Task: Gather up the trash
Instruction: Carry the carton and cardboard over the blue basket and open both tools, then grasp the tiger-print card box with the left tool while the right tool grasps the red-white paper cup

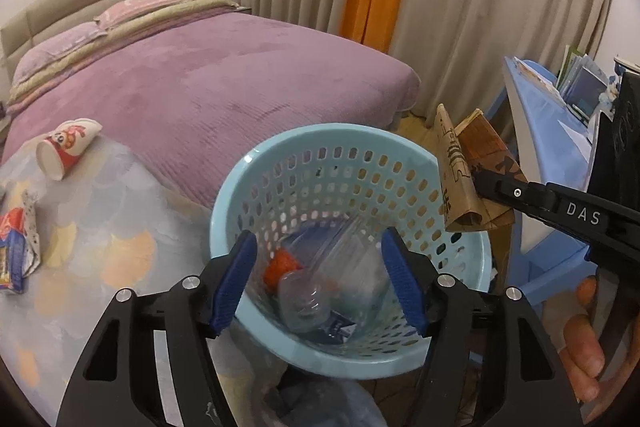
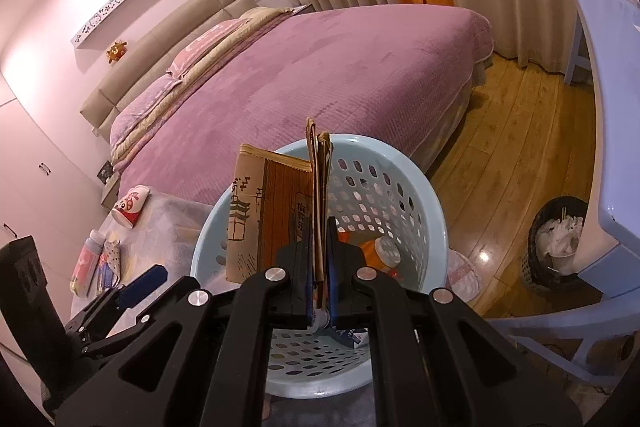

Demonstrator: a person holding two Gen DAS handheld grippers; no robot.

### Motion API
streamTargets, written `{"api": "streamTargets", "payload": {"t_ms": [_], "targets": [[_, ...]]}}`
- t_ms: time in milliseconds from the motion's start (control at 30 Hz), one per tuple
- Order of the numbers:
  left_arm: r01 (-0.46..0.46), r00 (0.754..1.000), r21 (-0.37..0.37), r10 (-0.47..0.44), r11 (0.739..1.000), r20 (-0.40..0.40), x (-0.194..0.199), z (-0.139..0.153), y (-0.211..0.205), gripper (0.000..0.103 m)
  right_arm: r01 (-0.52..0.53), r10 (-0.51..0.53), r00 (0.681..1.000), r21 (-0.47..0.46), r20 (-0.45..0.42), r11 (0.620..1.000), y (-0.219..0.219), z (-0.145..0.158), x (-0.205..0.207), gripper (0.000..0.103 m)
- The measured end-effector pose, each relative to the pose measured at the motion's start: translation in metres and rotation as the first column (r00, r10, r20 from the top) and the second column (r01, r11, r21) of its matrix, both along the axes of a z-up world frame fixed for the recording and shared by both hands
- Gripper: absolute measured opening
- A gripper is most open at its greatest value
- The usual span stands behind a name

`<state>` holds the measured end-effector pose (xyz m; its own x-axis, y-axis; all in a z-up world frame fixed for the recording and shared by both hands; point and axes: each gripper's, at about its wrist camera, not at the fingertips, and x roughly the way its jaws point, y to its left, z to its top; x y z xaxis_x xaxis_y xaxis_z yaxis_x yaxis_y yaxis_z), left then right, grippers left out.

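The brown paper bag [image 2: 264,215], folded flat and printed with ink drawings, is pinched between the fingers of the right gripper [image 2: 319,267] and held upright above the near rim of the blue basket [image 2: 434,223]. From the left wrist the same bag [image 1: 464,171] hangs at the basket's right edge, clear of the rim [image 1: 224,211]. Inside the basket lie a clear plastic bottle [image 1: 320,291] with an orange cap [image 1: 280,269] and a small blue-and-white wrapper [image 1: 340,327]. The left gripper [image 1: 318,283] hovers over the basket mouth with its blue fingers [image 1: 236,283] spread wide, holding nothing. To the left, on the bench [image 1: 100,267] with its pale patterned cover, a red-and-white paper cup [image 1: 66,147] lies on its side, and a crumpled packet [image 1: 16,251] sits nearer the edge. Behind them is a bed [image 1: 224,67] under a purple blanket. By the blue desk [image 2: 608,99], a dark bin [image 2: 556,247] stands on the wooden floor [image 2: 500,147].
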<state>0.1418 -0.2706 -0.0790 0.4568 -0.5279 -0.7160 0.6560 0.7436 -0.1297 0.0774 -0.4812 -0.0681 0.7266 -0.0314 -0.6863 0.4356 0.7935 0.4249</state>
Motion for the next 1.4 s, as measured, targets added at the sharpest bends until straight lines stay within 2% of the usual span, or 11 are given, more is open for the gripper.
{"api": "streamTargets", "payload": {"t_ms": [100,167,233,333,600,1000,1167,1400], "targets": [[-0.007,1.0,-0.004,0.007,1.0,0.006,-0.002,0.002,0.005,0.063,-0.003,0.002,1.0,-0.002,-0.005,1.0,0.001,-0.001,0.003,0.004],[-0.012,1.0,-0.01,0.012,1.0,0.011,-0.003,0.005,0.01,0.064,-0.002,0.002,1.0,-0.005,-0.013,1.0,0.003,-0.003,0.006,0.008],[-0.02,1.0,-0.018,0.021,1.0,0.014,-0.004,0.007,0.015,0.065,0.001,-0.001,1.0,0.014,-0.023,1.0,0.003,-0.006,0.008,0.023],[-0.032,0.999,-0.034,0.033,0.999,0.017,-0.005,0.012,0.025,0.066,0.008,-0.007,1.0,0.031,-0.025,0.999,0.002,-0.008,0.007,0.037],[-0.07,0.997,-0.094,0.072,0.993,0.019,-0.004,0.025,0.057,0.066,-0.044,0.044,0.999,0.007,0.001,0.999,0.022,0.003,0.01,0.038],[-0.173,0.982,-0.152,0.182,0.973,0.047,0.007,0.044,0.132,0.066,-0.222,0.227,0.972,-0.081,0.058,0.972,0.094,0.033,0.033,0.038],[-0.268,0.959,-0.15,0.278,0.952,0.055,0.024,0.05,0.179,0.068,-0.307,0.316,0.947,-0.117,0.065,0.945,0.134,0.044,0.055,0.038],[-0.426,0.901,-0.118,0.433,0.897,0.034,0.06,0.042,0.249,0.07,-0.387,0.401,0.914,-0.171,0.056,0.906,0.186,0.049,0.093,0.038]]}}
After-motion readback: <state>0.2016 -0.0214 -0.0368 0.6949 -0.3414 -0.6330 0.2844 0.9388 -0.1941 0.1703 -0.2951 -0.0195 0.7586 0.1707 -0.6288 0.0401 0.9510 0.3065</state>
